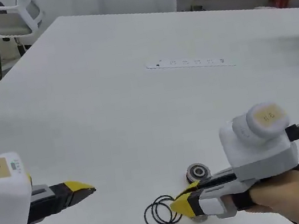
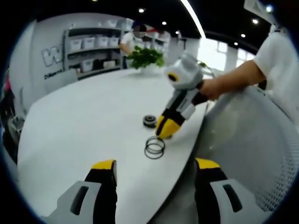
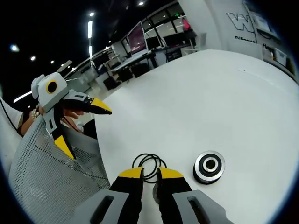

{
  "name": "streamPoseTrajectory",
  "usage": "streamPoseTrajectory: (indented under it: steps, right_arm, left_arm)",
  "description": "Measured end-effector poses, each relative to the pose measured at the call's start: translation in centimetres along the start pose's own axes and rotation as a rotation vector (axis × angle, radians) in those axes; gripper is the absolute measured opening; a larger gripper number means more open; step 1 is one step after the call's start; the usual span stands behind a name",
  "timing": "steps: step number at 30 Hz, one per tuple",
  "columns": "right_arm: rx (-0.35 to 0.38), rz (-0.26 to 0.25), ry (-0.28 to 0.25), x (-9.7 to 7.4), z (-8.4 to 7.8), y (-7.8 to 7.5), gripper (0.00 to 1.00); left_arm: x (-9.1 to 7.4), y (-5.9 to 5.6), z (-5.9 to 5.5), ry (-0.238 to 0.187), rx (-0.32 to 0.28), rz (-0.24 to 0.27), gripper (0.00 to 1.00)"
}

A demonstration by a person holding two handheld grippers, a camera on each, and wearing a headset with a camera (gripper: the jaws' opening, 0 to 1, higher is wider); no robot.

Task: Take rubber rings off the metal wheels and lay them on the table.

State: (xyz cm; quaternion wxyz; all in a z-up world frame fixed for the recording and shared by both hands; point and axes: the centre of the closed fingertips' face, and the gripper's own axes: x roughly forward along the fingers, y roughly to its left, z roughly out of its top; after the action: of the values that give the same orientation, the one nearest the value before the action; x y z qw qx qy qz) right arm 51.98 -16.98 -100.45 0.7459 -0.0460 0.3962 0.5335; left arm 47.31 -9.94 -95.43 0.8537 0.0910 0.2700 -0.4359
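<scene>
A big "W" (image 2: 49,57) shows behind; left gripper (image 2: 155,164) gapes wide; right gripper (image 3: 150,173) jaws nearly meet by the rings (image 3: 149,163), any grip hidden

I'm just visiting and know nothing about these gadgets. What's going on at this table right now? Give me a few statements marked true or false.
1. Black rubber rings lie on the table beside the right claw. True.
2. The left claw grips a ring. False: it is open, empty, away from the rings.
3. The metal wheel stands on edge. False: it lies flat.
4. A green plant shows beyond the table. True.
</scene>
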Motion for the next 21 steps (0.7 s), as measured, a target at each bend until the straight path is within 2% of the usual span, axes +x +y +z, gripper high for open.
streamPoseTrajectory:
  steps: [9, 15, 21]
  right_arm:
    - [-0.040, -0.016, 0.008, -0.2, 0.1, -0.3, 0.10]
    - [-0.034, -0.038, -0.026, -0.9, 1.0, -0.9, 0.10]
    - [-0.019, -0.064, -0.097, -2.1, 2.7, -1.8, 0.11]
  left_arm:
    - [0.0, 0.0, 0.0, -0.002, 0.003, 0.002, 0.68]
    - [0.0, 0.0, 0.1, -0.006, 0.003, 0.002, 0.68]
    - [-0.2, 0.0, 0.6, -0.024, 0.004, 0.002, 0.68]
